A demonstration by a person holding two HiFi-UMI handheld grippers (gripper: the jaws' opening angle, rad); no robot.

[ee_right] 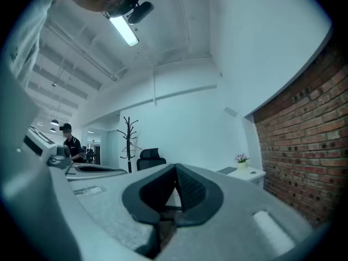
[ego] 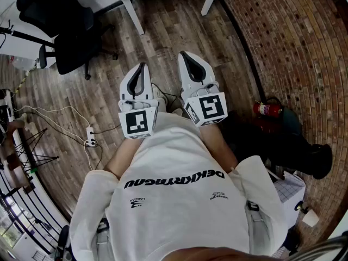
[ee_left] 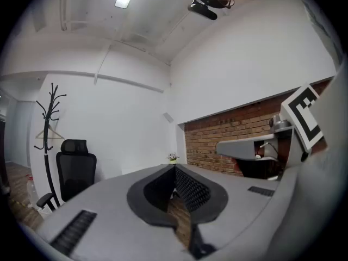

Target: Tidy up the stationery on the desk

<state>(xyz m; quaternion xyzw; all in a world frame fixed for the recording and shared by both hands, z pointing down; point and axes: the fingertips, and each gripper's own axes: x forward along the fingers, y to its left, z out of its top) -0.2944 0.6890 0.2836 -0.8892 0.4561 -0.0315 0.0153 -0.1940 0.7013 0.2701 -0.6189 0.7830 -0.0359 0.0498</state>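
Note:
No stationery and no desk top show in any view. In the head view both grippers are held close in front of the person's white shirt, over the wooden floor. My left gripper (ego: 142,67) is shut, its tips meeting with nothing between them. Just to its right, my right gripper (ego: 185,56) is also shut and empty. The left gripper view looks out past the closed left gripper (ee_left: 175,168) into the room. The right gripper view has the closed right gripper (ee_right: 175,168) aimed at a white wall.
A black office chair (ego: 76,31) and white desk legs (ego: 133,15) stand ahead on the floor. A power strip (ego: 91,137) with cables lies left. A red fire extinguisher (ego: 267,110) stands by the brick wall (ego: 304,48). A coat rack (ee_left: 49,129) and a person (ee_right: 70,145) stand far off.

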